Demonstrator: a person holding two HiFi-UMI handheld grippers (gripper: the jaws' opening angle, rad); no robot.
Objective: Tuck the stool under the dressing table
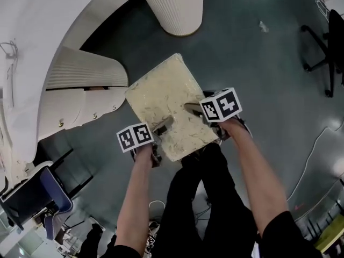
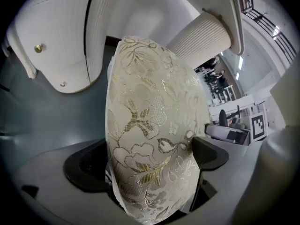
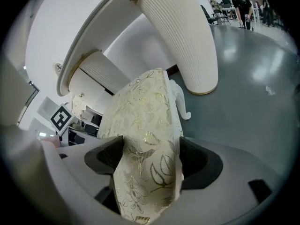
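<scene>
Gold-brocade cushioned stool (image 1: 161,98) stands on the grey floor (image 1: 258,63) just outside the white dressing table (image 1: 59,31), and I have my left gripper (image 1: 163,126) and right gripper (image 1: 194,110) both clamped on its near edge.

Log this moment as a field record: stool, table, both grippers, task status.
stool: gold-patterned cushioned seat, out in front of the table
dressing table: white; fluted leg and drawer unit flank the gap
left gripper: shut on stool's near edge
right gripper: shut on stool's near edge
status: stool not yet tucked under
</scene>
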